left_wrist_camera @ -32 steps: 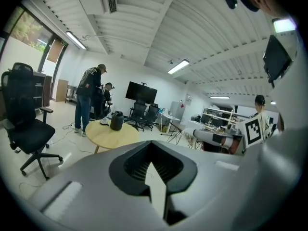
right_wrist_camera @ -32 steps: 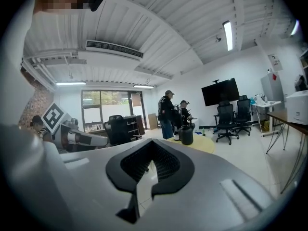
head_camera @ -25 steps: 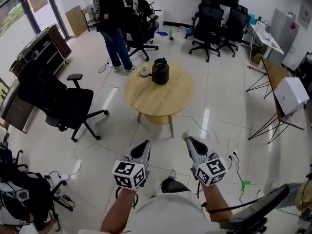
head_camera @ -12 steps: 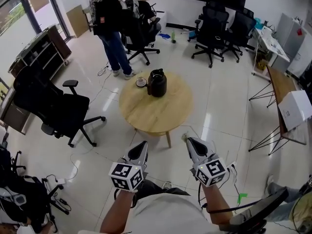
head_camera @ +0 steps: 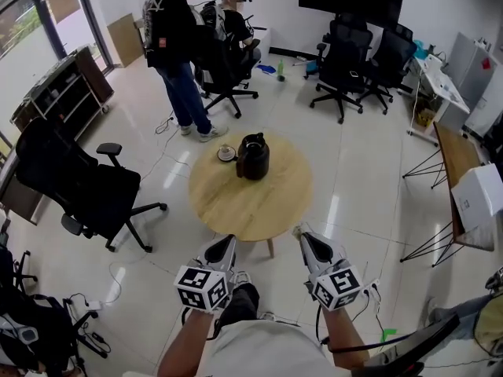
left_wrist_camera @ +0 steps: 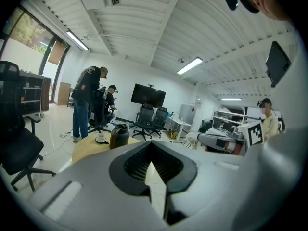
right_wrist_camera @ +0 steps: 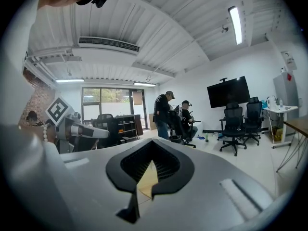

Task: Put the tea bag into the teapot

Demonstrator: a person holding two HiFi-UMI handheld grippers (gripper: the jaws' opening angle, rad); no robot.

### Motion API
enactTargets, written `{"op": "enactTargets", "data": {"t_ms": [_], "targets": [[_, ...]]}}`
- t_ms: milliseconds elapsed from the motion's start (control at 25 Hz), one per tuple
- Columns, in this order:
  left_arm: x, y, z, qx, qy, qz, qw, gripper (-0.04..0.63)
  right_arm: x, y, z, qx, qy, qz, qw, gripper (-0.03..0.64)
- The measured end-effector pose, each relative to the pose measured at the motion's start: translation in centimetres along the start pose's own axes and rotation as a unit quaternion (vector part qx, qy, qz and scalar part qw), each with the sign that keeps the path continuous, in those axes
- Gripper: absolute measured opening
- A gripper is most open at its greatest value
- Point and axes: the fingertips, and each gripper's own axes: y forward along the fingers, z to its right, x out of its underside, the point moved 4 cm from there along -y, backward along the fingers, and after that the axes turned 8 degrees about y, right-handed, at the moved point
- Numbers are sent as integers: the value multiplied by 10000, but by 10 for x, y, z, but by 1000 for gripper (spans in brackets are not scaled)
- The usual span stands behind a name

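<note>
Head view: the left gripper (head_camera: 225, 244) and right gripper (head_camera: 306, 238) are held side by side, both pointing at the table (head_camera: 251, 203) just ahead of their tips. A small pale tea bag (head_camera: 298, 228) shows at the right tips. The teapot (head_camera: 253, 157) stands well ahead of both jaws, on the far part of the table, with a cup (head_camera: 226, 154) just to its left.

Left gripper view: the left gripper (left_wrist_camera: 151, 153) has its jaws together with nothing between them. The teapot (left_wrist_camera: 119, 135) is ahead and to their left.

Right gripper view: the right gripper (right_wrist_camera: 153, 160) has its jaws closed on the tan tea bag (right_wrist_camera: 147, 179).
</note>
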Motion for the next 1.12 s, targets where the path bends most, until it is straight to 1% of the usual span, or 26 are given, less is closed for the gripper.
{"op": "enactTargets", "data": {"t_ms": [200, 360, 520, 640, 760, 840, 1120], "targets": [[-18, 43, -26, 41, 64, 54, 10000, 12, -12, 40, 21, -8, -98, -31, 9999, 2], [-38, 70, -46, 51, 88, 17, 9999, 12, -32, 77, 32, -87, -238, -99, 9996, 2], [-69, 87, -65, 65, 64, -101, 9999, 12, -69, 120, 34, -184, -448, -180, 9987, 2], [-95, 104, -77, 130, 136, -140, 9997, 12, -105, 148, 34, -230, -712, -122, 9971, 2], [-113, 122, -90, 147, 243, -119, 9995, 12, -127, 179, 41, -225, -976, -144, 9949, 2], [-119, 132, -103, 138, 281, -128, 9994, 12, -134, 203, 47, -191, -1109, -190, 9935, 2], [-115, 155, -135, 181, 125, -286, 9993, 12, -140, 264, 63, 3, -1444, -360, 9889, 2]]}}
